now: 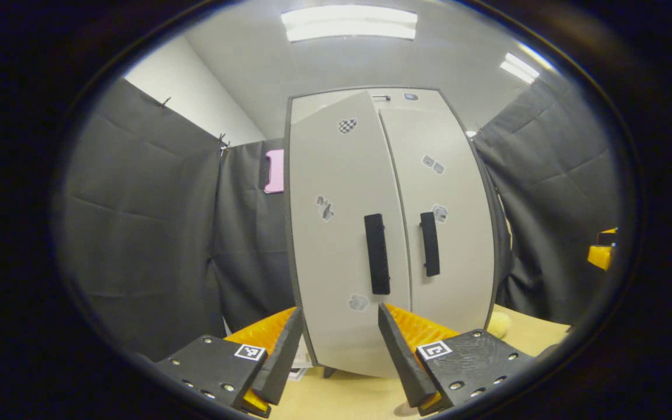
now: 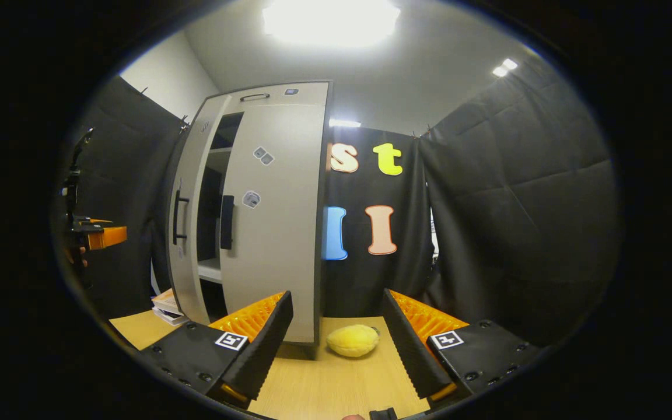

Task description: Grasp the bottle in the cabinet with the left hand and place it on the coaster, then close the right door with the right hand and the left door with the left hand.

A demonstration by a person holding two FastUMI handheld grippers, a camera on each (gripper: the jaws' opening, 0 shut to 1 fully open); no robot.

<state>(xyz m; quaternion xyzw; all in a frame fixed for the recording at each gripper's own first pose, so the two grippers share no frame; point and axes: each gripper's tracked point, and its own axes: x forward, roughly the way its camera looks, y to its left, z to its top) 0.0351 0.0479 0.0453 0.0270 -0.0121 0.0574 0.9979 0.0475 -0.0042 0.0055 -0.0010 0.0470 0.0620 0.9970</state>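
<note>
Tall pale-grey two-door cabinet [image 1: 391, 233] stands on light wood table [image 1: 347, 396]. Left gripper view: left tongs [image 1: 336, 356] spread open, empty, low in front of cabinet base, facing the left door [image 1: 336, 233] w/ its black bar handle [image 1: 377, 254]; right door [image 1: 444, 221] just beside it. Right gripper view: right tongs [image 2: 336, 344] spread open, empty, off cabinet's right side; doors ajar, shelves visible in the gap. Bottle: cannot tell where. Yellow lemon-shaped soft toy [image 2: 352, 340] lies on table at cabinet's right corner, between right tongs' fingers, apart from both.
</note>
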